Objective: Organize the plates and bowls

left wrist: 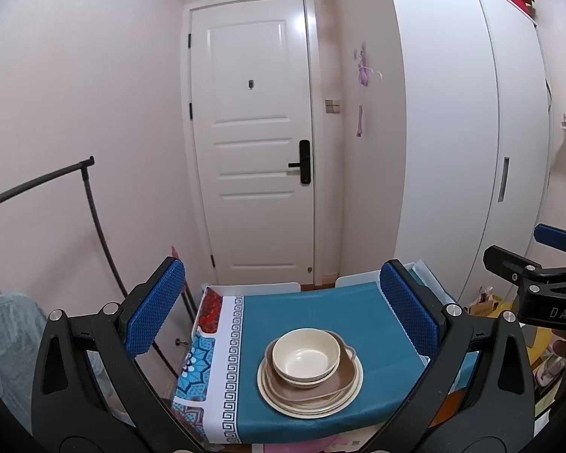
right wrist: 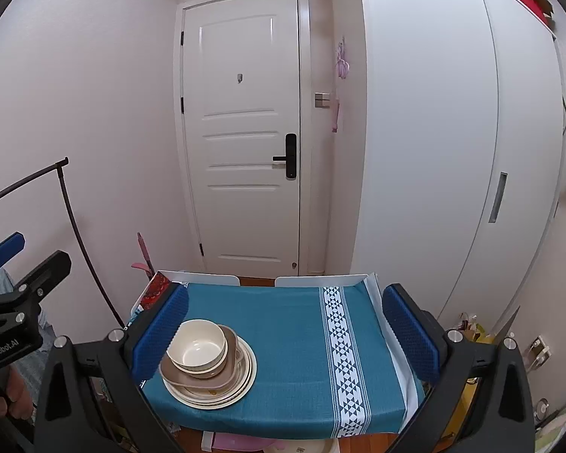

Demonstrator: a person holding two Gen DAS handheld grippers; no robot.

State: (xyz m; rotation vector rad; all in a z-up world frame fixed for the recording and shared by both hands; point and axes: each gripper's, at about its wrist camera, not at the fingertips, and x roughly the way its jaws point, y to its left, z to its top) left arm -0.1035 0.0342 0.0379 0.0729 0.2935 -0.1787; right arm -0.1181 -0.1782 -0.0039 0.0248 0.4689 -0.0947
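Left wrist view: my left tongs (left wrist: 283, 309) hang released above the teal-clothed desk (left wrist: 358, 313); right tongs (right wrist: 285, 324) likewise released. The stacked cream bowl (left wrist: 306, 353), tan dish (left wrist: 349, 375) and cream plates (left wrist: 283, 400) sit near the front edge, open cloth rightward.

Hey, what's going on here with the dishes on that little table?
A person holds two handheld grippers, both with jaws open and holding nothing, above a small table covered in a teal cloth. The left gripper and right gripper touch nothing. The dishes sit stacked: a cream bowl on a brown squarish dish, over round cream plates.
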